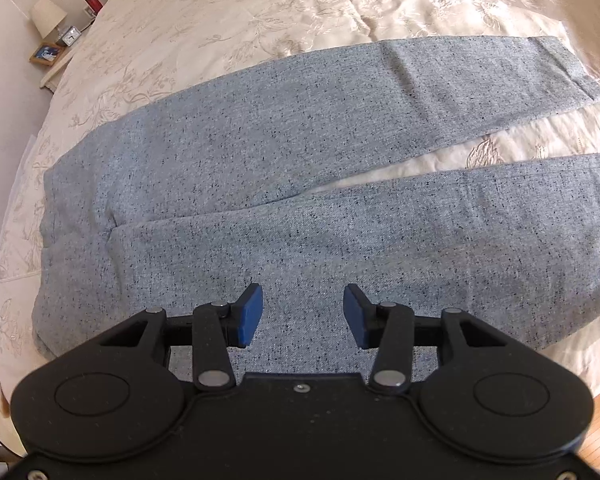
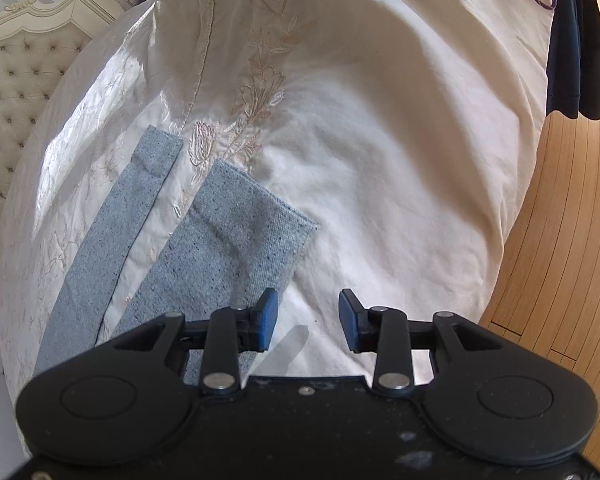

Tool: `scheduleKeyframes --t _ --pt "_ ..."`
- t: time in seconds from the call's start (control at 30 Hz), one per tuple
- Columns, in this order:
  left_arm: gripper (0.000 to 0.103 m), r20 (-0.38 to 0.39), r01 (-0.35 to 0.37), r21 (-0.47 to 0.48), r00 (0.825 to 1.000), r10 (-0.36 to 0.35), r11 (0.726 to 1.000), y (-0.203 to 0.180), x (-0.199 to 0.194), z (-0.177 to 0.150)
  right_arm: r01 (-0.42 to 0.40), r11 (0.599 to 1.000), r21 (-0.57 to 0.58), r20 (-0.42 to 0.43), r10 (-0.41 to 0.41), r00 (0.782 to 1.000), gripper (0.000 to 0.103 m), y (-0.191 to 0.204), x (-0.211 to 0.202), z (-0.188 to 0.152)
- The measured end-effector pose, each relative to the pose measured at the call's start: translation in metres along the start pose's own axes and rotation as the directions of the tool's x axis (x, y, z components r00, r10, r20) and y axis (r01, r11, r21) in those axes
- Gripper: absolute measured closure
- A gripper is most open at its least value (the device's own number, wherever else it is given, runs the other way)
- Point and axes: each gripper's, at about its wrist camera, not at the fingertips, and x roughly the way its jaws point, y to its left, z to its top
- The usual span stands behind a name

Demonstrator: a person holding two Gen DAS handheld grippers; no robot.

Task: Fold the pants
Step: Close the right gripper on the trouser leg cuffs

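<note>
Grey speckled pants (image 1: 260, 184) lie flat on a cream embroidered bedspread (image 1: 300, 4), waist to the left and both legs spread apart to the right. My left gripper (image 1: 303, 315) is open and empty, hovering above the near leg close to the hip. In the right wrist view the two leg ends (image 2: 236, 240) lie side by side with a strip of bedspread between them. My right gripper (image 2: 308, 319) is open and empty, above the bedspread (image 2: 380, 160) just right of the near leg's edge.
A tufted cream headboard (image 2: 16, 80) stands at the left. A nightstand with a lamp (image 1: 48, 16), a clock and a photo frame is at the far left. Wooden floor (image 2: 560, 240) runs along the bed's right side. A dark garment (image 2: 576, 48) hangs at the upper right.
</note>
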Motion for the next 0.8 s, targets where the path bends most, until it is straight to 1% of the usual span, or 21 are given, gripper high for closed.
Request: scheduleKeyframes --t 0.1,0.2,0.37,0.43,0.47,0.57,0.63,0.73,0.77,0.8 --pt "0.049 0.000 -0.005 0.000 1.000 0.005 1.000 0.000 0.000 0.001 -0.021 1.000 0.002 -0.004 0.021 1.000 0.066 0.008 0.013 0.003" --pt "0.049 -0.007 -0.011 -0.011 1.000 0.011 1.000 0.004 0.000 -0.001 -0.023 1.000 -0.015 -0.012 0.023 1.000 0.065 0.019 0.030 0.009" --pt "0.049 -0.034 -0.043 -0.065 0.999 0.041 0.997 0.017 0.002 -0.007 -0.021 0.998 -0.052 -0.045 0.019 0.999 0.065 0.032 0.046 0.015" --pt "0.049 -0.049 -0.055 -0.092 0.998 0.051 0.994 0.023 0.004 -0.011 -0.027 0.999 -0.042 -0.051 0.025 0.998 0.065 0.033 0.046 0.017" --pt "0.049 -0.055 -0.061 -0.105 0.997 0.056 0.993 0.027 0.004 -0.013 -0.028 0.999 -0.038 -0.052 0.026 0.998 0.069 0.033 0.043 0.018" --pt "0.049 -0.067 -0.084 -0.146 0.995 0.075 0.986 0.037 0.004 -0.019 -0.023 0.997 -0.074 -0.036 0.021 0.999 0.088 0.039 0.025 0.024" --pt "0.049 -0.078 -0.099 -0.165 0.993 0.088 0.981 0.043 0.004 -0.024 -0.051 0.994 -0.098 -0.026 0.049 0.998 0.088 0.045 0.008 0.031" --pt "0.049 -0.094 -0.124 -0.182 0.990 0.108 0.976 0.049 0.006 -0.032 -0.100 0.980 -0.172 0.000 0.102 0.995 0.088 0.058 -0.018 0.040" --pt "0.049 -0.099 -0.126 -0.188 0.989 0.109 0.974 0.051 0.006 -0.035 -0.108 0.973 -0.206 0.004 0.112 0.994 0.088 0.063 -0.022 0.041" --pt "0.049 -0.103 -0.127 -0.200 0.989 0.108 0.972 0.054 0.006 -0.039 -0.101 0.968 -0.230 0.002 0.104 0.995 0.088 0.065 -0.022 0.040"
